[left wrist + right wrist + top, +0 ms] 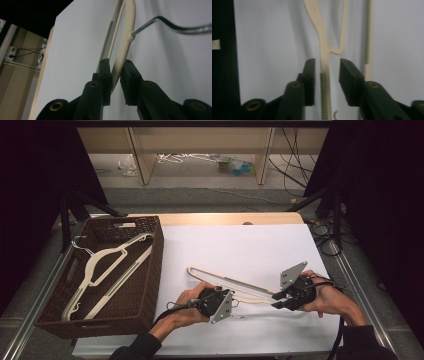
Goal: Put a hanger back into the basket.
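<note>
— On the white-covered table (250,245), near its front edge, a cream plastic clothes hanger with a metal hook (220,279) lies flat; both hands work at it.

— And the left hand-held gripper (231,301)?

— Its jaws stand either side of the hanger's curved arm close to the hook; a slim gap shows on one side, so not pressed tight.

— The right hand-held gripper (275,300)?

— Jaws apart, straddling the hanger's thin end with its ridged strip; touching nothing I can see.

— Anything else about?

— A dark brown woven basket (152,265) at the table's left; it holds two more cream hangers (107,270).
</note>
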### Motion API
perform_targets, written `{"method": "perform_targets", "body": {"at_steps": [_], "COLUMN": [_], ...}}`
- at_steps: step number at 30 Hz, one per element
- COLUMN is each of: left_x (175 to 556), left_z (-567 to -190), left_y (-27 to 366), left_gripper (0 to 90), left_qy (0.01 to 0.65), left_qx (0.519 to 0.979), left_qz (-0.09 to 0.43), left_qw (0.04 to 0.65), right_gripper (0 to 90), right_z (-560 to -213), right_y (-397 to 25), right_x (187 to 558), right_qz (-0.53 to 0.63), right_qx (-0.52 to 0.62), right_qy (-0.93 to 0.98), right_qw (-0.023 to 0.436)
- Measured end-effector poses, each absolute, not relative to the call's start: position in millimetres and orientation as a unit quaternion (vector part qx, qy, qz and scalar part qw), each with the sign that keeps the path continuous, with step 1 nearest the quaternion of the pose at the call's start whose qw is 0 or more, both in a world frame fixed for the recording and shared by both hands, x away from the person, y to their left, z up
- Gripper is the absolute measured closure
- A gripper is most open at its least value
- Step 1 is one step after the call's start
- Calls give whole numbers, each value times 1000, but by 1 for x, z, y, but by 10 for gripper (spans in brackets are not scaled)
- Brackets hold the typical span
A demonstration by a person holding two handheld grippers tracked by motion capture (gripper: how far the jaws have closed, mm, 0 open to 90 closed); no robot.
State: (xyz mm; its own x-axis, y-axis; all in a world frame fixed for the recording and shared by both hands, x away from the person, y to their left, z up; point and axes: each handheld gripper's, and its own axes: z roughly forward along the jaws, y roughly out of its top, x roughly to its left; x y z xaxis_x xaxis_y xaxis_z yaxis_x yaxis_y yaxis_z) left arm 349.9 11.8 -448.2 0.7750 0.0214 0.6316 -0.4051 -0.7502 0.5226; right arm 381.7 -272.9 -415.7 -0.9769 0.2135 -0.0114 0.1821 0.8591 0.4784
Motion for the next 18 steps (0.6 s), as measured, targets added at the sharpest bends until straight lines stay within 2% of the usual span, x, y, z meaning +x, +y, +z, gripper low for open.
{"method": "perform_targets", "body": {"at_steps": [1,2,4,5,6,8,18], "left_x": [350,350,349,351,353,355,374], "left_z": [-444,-441,-446,-435,-432,-429,-397], "left_y": [12,11,6,9,8,7,16], "left_gripper": [808,816,824,833,844,849,856], "left_qy": [-114,-122,-87,-127,-116,-112,-4], "left_qx": [879,880,867,878,877,876,877], "left_qz": [323,327,311,344,344,350,337], "left_qw": [331,321,380,306,313,312,343], "right_gripper": [566,531,505,489,447,431,341], "right_z": [-410,-407,-404,-400,-392,-390,-370], "right_y": [-275,-275,-275,-275,-275,-275,-282], "right_x": [380,379,378,376,374,373,366], "right_qz": [246,251,258,262,274,279,342], "right_qx": [110,117,122,128,134,136,165], "right_qy": [962,958,955,952,946,943,909], "right_qw": [55,73,83,91,111,119,172]}}
